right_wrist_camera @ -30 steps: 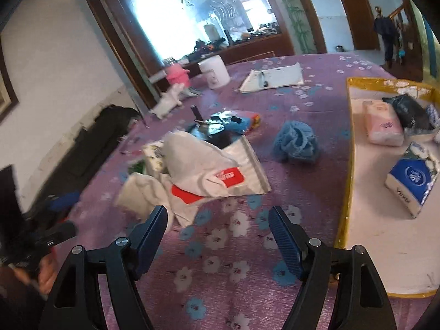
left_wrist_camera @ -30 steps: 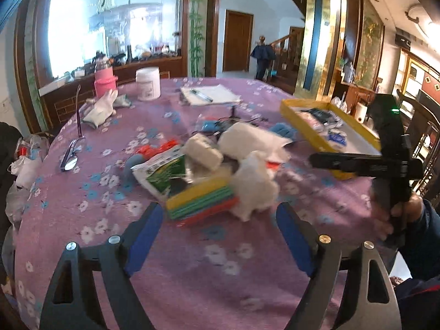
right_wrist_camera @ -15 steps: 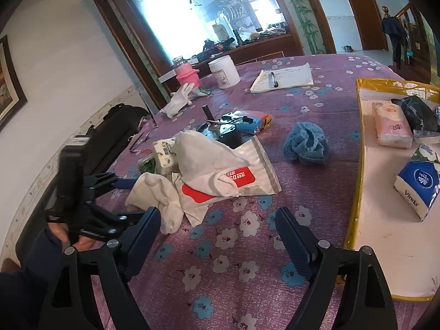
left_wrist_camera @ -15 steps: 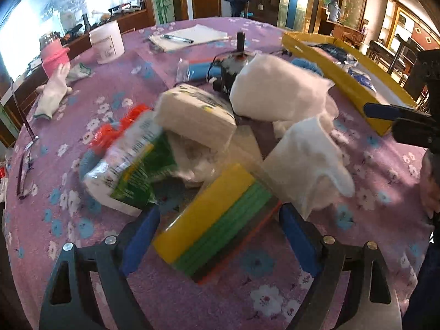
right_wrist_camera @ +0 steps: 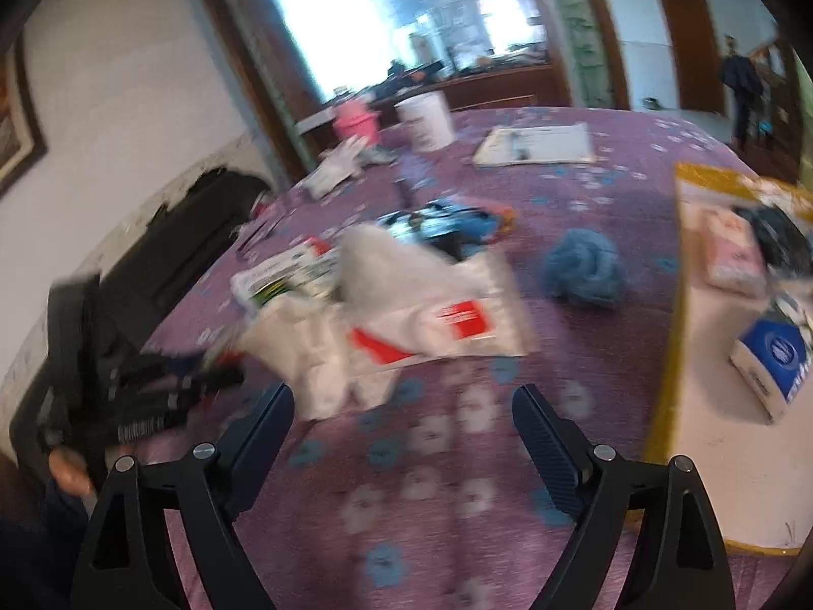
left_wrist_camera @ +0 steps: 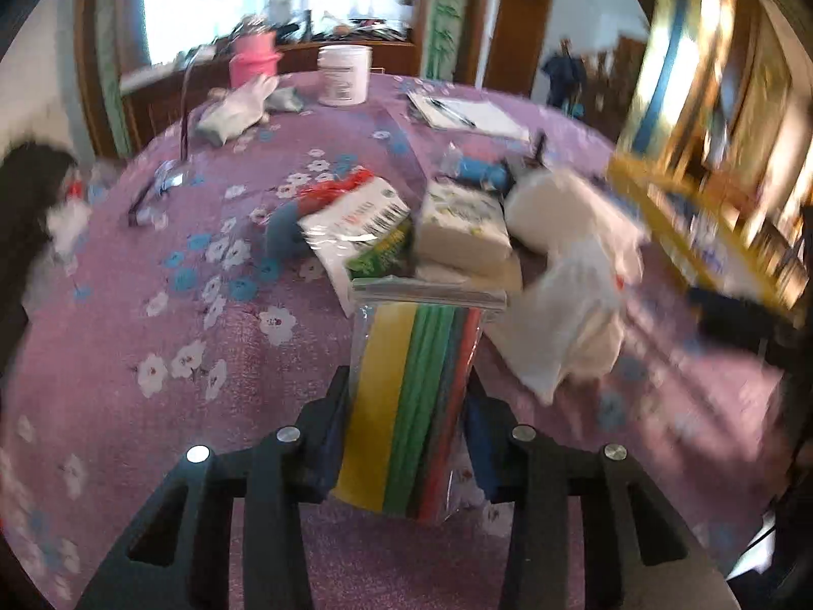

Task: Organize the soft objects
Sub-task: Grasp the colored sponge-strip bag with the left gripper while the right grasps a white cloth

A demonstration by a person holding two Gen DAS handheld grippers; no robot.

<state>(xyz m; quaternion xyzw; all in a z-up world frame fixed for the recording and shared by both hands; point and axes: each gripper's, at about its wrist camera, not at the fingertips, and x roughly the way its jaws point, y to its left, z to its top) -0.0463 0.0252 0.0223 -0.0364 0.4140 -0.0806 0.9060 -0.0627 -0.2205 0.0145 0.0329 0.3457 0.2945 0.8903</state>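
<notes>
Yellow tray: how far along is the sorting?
Done: yellow tray holds a pink tissue pack and a blue box. In hand: left gripper closing on the sponge pack. Right gripper open, holding nothing. Left: white bags, blue cloth, tissue packs.

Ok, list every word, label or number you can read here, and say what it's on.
Nothing reads clearly; both views are motion-blurred.
Blue tissue pack in the yellow tray: round logo and lettering, too blurred to read.
White bag: red label, text unreadable.
Green-and-white pack: barcode and print, unreadable.
Paper: print too small.
</notes>
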